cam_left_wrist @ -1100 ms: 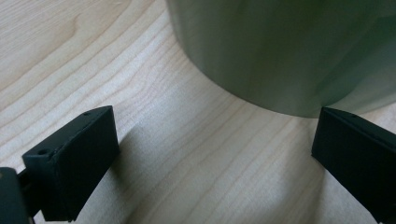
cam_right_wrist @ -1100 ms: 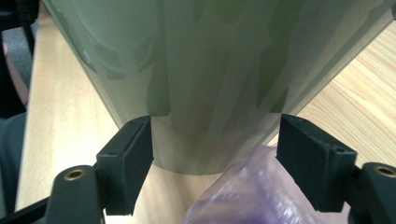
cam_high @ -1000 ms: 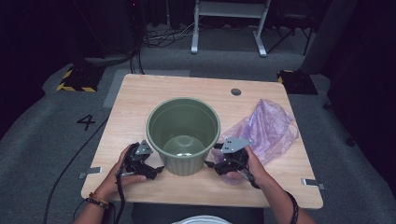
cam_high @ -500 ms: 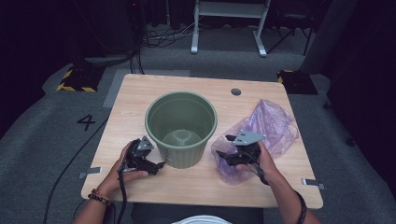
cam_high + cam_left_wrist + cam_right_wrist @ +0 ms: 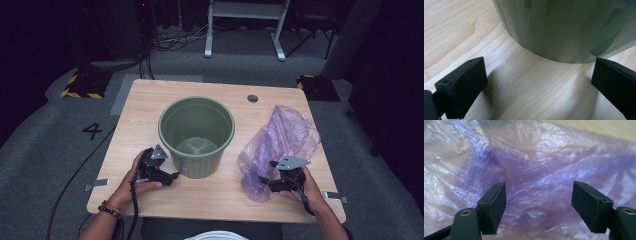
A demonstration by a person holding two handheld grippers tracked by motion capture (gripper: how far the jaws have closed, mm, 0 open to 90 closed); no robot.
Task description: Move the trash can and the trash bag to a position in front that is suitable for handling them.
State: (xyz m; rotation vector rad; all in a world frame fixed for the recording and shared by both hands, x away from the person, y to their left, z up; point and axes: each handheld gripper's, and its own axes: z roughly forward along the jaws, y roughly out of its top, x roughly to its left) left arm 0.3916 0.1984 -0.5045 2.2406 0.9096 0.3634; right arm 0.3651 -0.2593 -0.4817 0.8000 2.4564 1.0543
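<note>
On desk (image 5: 150,107) right of ribbed green plastic bin (image 5: 196,135), thin crinkly purple plastic bag (image 5: 282,137): featherlight, limp, slippery, best pinched at a raised fold by spread-open right gripper (image 5: 539,205).

A crumpled, translucent purple plastic bag (image 5: 541,162) spreads across the view, its folds catching pale highlights and darkening to deeper violet near the middle. The right gripper (image 5: 539,205) points at it, its two black jaws standing wide apart with only wrinkled film between them, neither pad pressing on it. A strip of light wooden table (image 5: 599,126) shows at the top right corner.
</note>
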